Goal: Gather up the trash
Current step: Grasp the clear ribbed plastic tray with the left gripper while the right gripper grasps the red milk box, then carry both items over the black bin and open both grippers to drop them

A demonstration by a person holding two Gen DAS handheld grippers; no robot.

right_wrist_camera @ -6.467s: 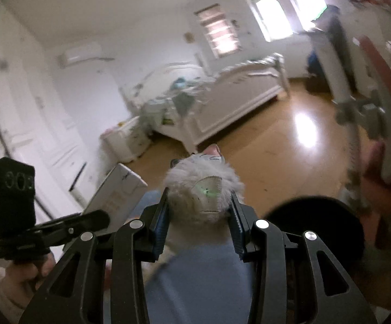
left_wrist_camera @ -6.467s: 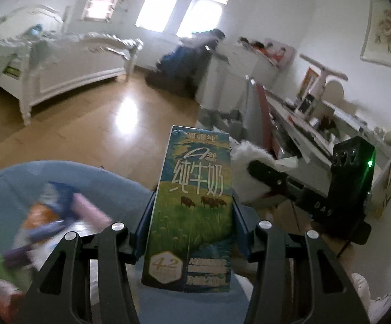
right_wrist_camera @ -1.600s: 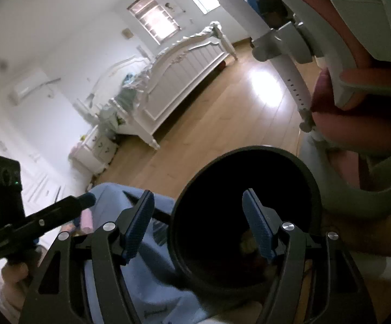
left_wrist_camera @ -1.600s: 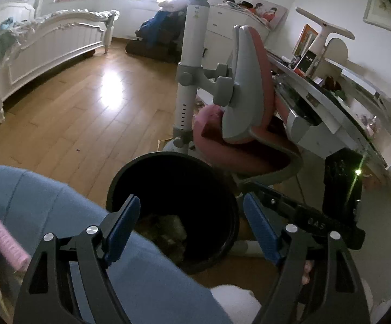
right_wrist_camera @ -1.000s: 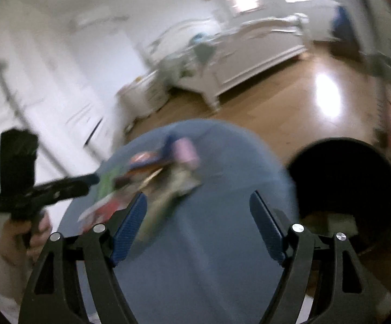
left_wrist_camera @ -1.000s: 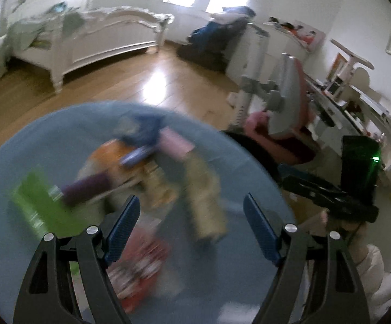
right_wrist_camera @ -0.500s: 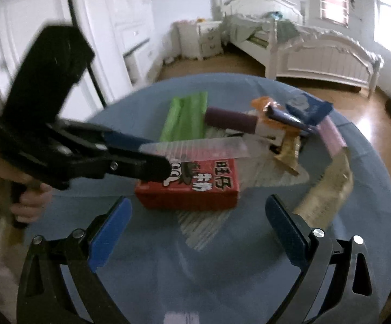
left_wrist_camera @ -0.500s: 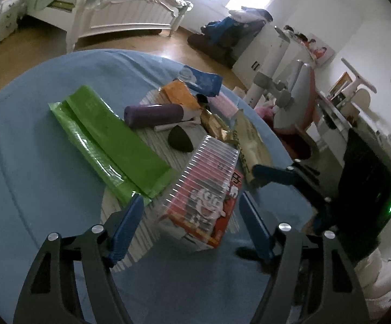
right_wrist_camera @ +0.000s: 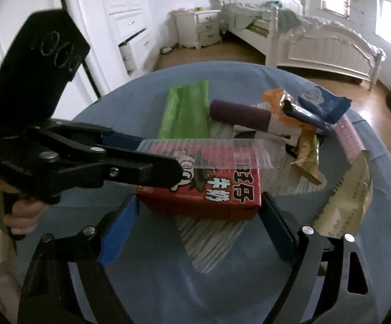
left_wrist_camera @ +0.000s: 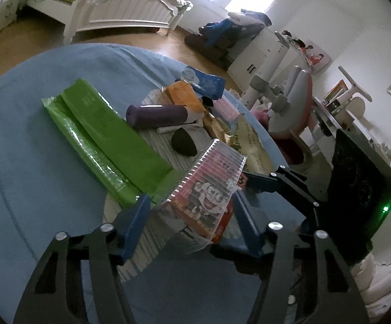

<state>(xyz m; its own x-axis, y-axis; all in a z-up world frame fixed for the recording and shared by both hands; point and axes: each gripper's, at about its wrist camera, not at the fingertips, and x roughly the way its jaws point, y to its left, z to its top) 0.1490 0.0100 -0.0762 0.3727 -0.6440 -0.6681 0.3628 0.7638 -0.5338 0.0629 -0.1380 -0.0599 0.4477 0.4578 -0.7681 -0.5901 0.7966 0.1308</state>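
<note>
A red milk carton box point(left_wrist_camera: 209, 202) with a clear ribbed plastic tray point(left_wrist_camera: 217, 162) leaning on it lies on the round blue table point(left_wrist_camera: 19, 148). My left gripper point(left_wrist_camera: 192, 216) is open, its blue pads on either side of the box. My right gripper point(right_wrist_camera: 198, 229) is open too, straddling the same box point(right_wrist_camera: 209, 197) from the other side. The left gripper's fingers point(right_wrist_camera: 141, 167) reach across the tray point(right_wrist_camera: 203, 151) in the right wrist view. The right gripper's fingers point(left_wrist_camera: 271, 181) show in the left wrist view.
More trash lies behind the box: a green wrapper point(left_wrist_camera: 100, 135), a purple tube point(left_wrist_camera: 157, 114), an orange packet point(left_wrist_camera: 184, 97), a blue packet point(left_wrist_camera: 206, 82), a black wedge point(left_wrist_camera: 183, 145), a tan wrapper point(right_wrist_camera: 344, 197). A grey-pink chair point(left_wrist_camera: 290, 108) stands past the table.
Both grippers have closed in lower onto the red box, which now sits between each pair of pads. Earlier they hung open over the black bin after dropping the milk carton and fluffy ball.
</note>
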